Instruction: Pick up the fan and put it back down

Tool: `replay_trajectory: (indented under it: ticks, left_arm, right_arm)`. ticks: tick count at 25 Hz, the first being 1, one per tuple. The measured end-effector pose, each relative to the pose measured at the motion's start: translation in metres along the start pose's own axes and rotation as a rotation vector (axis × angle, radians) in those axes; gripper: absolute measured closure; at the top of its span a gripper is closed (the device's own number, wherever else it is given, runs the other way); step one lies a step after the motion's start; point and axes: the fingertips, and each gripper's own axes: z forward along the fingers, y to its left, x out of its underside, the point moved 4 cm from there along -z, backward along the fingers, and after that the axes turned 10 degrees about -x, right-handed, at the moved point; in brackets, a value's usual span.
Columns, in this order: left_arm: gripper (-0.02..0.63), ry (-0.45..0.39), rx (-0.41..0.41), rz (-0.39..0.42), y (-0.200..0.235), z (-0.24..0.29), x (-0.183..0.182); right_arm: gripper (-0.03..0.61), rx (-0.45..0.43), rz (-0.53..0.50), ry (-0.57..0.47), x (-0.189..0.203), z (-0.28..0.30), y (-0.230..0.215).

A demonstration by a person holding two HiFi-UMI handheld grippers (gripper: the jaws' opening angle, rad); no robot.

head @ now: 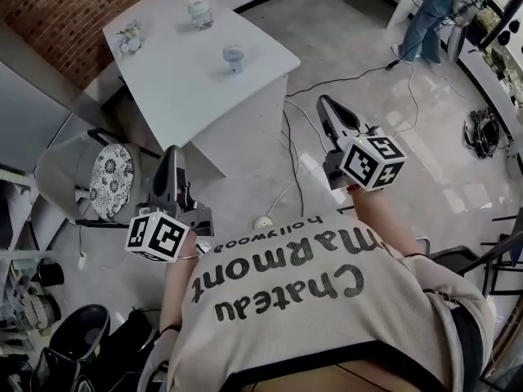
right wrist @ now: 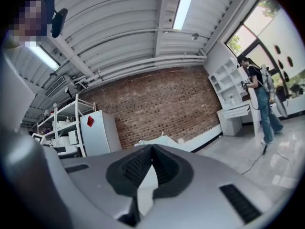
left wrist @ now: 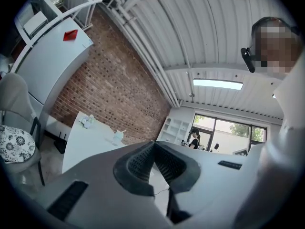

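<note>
I cannot make out a fan for certain in any view. My left gripper (head: 169, 153) is held level above the floor, short of the white table (head: 176, 88). Its jaws meet at the tips with nothing between them (left wrist: 154, 145). My right gripper (head: 326, 102) is held level further right, near the table's front corner. Its jaws also stand closed and empty (right wrist: 151, 147). Both point toward the table and the brick wall behind it.
The table bears two small glass jars (head: 199, 11) (head: 234, 55) and a small flower bunch (head: 129, 37). A chair with a patterned cushion (head: 110, 178) stands left of it. Cables (head: 294, 158) run over the floor. A person (head: 429, 19) stands at the far right. Dark round things (head: 82, 333) lie at lower left.
</note>
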Motion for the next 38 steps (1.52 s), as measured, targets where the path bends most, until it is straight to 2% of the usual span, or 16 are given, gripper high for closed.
replay_trajectory:
  ticks: [3, 6, 14, 18, 25, 29, 33, 38]
  left_arm:
    - [0.614, -0.022, 0.01, 0.007, 0.017, 0.02, -0.013]
    - [0.614, -0.006, 0.011, 0.021, 0.031, 0.038, -0.009]
    - [0.614, 0.161, -0.021, -0.018, 0.059, 0.071, 0.051]
    - [0.614, 0.182, -0.064, -0.054, 0.072, 0.091, 0.061]
    - [0.614, 0.114, -0.144, -0.068, 0.08, 0.136, 0.051]
    - [0.614, 0.106, -0.205, -0.063, 0.085, 0.17, 0.044]
    - [0.614, 0.063, -0.277, -0.098, 0.088, 0.2, 0.038]
    - [0.614, 0.034, -0.349, -0.1, 0.096, 0.227, 0.038]
  right_arm:
    - [0.575, 0.0, -0.006, -0.025, -0.005, 0.027, -0.001]
    - [0.574, 0.001, 0.0, -0.022, 0.001, 0.046, -0.006]
    - [0.574, 0.034, 0.113, 0.107, 0.066, 0.069, -0.035]
    - [0.574, 0.024, 0.159, 0.142, 0.081, 0.09, -0.055]
    - [0.574, -0.046, 0.252, 0.145, 0.076, 0.15, -0.108]
    - [0.574, -0.099, 0.229, 0.169, 0.062, 0.198, -0.137]
    - [0.574, -0.198, 0.215, 0.186, 0.051, 0.244, -0.163]
    - [0.5, -0.358, 0.234, 0.204, 0.05, 0.302, -0.177]
